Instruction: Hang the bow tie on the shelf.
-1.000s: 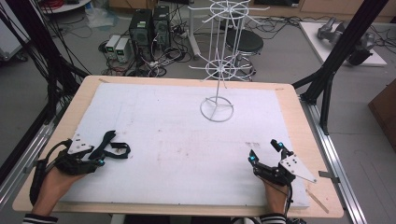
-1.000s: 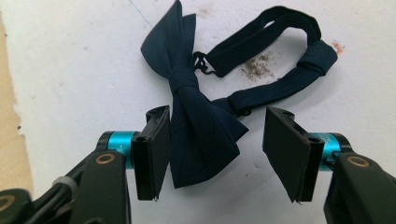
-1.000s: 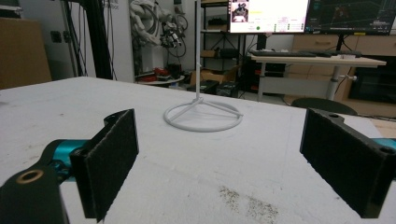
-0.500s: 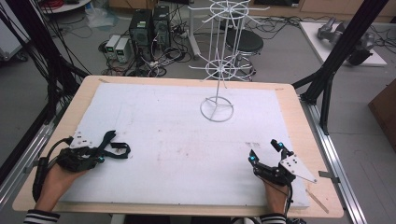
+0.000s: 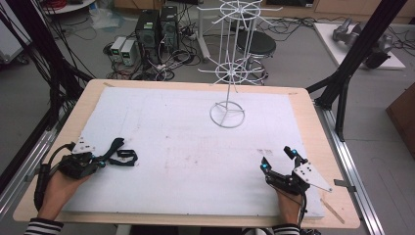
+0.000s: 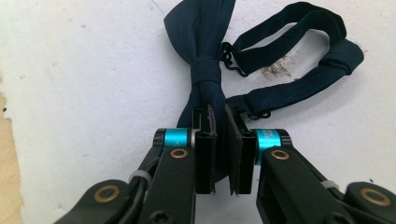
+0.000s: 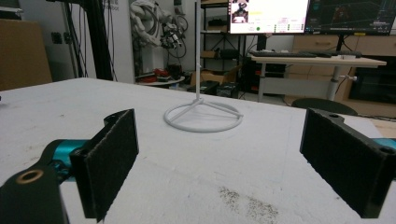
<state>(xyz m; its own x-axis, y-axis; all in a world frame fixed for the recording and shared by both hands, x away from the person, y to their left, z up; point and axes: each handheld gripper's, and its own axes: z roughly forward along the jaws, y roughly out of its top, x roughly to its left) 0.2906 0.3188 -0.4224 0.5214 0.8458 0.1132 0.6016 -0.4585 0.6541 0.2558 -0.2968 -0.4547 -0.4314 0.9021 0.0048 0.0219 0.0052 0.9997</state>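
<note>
A dark blue bow tie [image 6: 205, 70] lies on the white board [image 5: 186, 147] at the high view's lower left, its strap [image 6: 299, 60] looped to the right. The left gripper [image 6: 219, 149] pinches one wing of it. At lower right, the right gripper [image 5: 279, 159] rests spread wide, well apart from it, facing the white wire stand [image 7: 203, 114].

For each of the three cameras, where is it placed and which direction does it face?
High view: above the person's side, looking forward and down on the table; both hands and tools show.
Left gripper view: rides the left tool, looking down along the jaws shut on the bow tie.
Right gripper view: rides the right tool, low, facing the wire stand between wide open jaws.
Shared: high and right gripper views both show the wire stand.
</note>
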